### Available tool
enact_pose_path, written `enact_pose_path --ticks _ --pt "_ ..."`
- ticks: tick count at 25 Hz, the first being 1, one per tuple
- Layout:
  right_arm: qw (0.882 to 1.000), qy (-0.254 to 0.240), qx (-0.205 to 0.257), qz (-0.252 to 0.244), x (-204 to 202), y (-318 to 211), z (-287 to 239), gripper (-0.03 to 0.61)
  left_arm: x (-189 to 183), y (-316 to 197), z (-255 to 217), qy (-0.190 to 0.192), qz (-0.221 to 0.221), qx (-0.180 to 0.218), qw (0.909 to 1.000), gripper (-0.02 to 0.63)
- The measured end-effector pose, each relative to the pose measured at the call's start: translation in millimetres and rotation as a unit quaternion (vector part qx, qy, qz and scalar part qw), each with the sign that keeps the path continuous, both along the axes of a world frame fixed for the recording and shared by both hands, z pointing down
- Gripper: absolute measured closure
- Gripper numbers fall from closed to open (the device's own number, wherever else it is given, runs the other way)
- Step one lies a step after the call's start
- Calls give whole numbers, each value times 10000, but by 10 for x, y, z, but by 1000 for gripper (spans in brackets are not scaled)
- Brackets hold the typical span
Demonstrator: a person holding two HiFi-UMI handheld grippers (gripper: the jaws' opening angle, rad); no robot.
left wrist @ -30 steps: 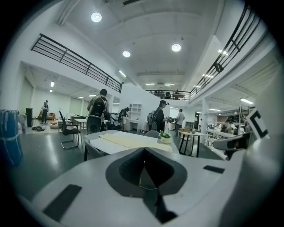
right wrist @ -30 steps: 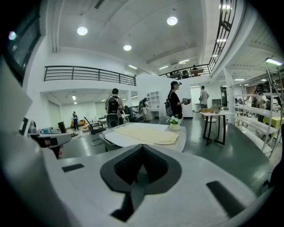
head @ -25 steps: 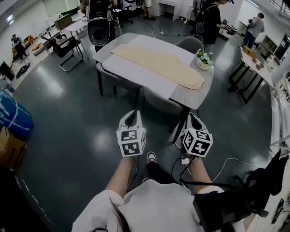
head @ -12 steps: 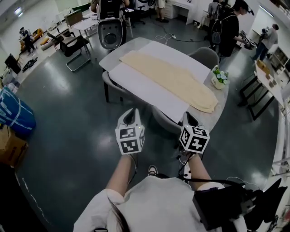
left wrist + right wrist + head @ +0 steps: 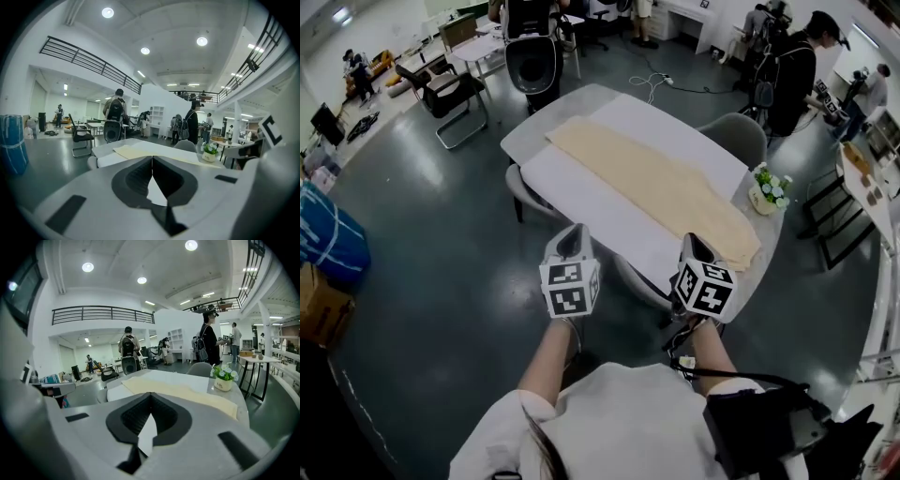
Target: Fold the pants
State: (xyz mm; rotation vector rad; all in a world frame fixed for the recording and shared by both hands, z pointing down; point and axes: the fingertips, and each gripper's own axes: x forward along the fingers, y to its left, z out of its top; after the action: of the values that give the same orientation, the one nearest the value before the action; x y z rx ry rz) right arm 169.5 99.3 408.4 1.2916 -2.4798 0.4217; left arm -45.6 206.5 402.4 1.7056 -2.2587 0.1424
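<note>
You're holding both tools out toward the bench (image 5: 521,137). The left tool (image 5: 571,232) and right tool (image 5: 693,244) each have their jaws pressed together, nothing in them. The pants (image 5: 652,186) lie flat, stretched lengthwise across the bench, with a small flower pot (image 5: 766,193) near one end.

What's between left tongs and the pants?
Head view: only a strip of white sheet on the table; nothing else between left tongs and pants.
</note>
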Motion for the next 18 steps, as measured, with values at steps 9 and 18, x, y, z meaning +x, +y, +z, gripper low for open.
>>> enact_pose_path --ticks 9,18 --pt "9988 36 -270 399 -515 -765 294 586 -614 -976 245 23 363 -153 9992 604" --pt "9920 74 -326 1218 -1130 -1514 145 586 -1349 -2226 -14 -156 1292 -107 9914 604"
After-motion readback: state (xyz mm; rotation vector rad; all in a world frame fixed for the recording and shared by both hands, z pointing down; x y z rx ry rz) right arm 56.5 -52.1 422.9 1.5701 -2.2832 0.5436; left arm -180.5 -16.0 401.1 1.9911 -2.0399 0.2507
